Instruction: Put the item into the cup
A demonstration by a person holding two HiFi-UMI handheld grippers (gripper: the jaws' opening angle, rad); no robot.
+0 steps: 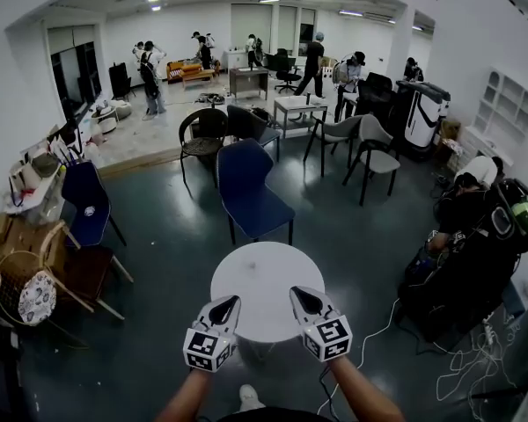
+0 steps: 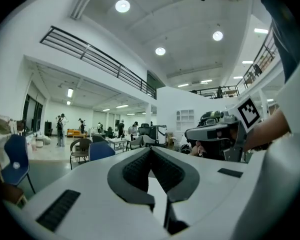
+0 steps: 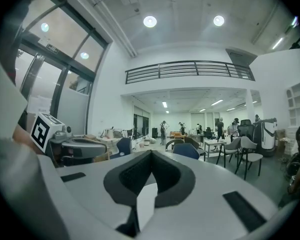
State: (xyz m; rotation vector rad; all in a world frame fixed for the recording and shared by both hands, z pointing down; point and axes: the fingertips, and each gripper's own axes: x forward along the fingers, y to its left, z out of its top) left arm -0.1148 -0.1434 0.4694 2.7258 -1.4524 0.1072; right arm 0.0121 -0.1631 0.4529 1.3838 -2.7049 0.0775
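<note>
Your left gripper (image 1: 222, 309) hung over the near edge of the round white table (image 1: 264, 271), jaws together with nothing between them. Over on the other side, your right gripper (image 1: 306, 300) matched it: jaws closed tip to tip, empty as well.

The trouble I'd have flagged was that you had nothing to work on. The tabletop was bare, so you'd likely have had to turn and look elsewhere. Two closed grippers swinging low over such a small table could have knocked its edge. Any reach at the item with the jaws shut would only have pushed it away, so they needed opening first. Farther right, loose cables (image 1: 462, 359) trailed across the floor near your feet, and a careless step that way could have snagged one.

As for the item and the cup, neither showed in any view, so I couldn't say where they sat or how they looked.
</note>
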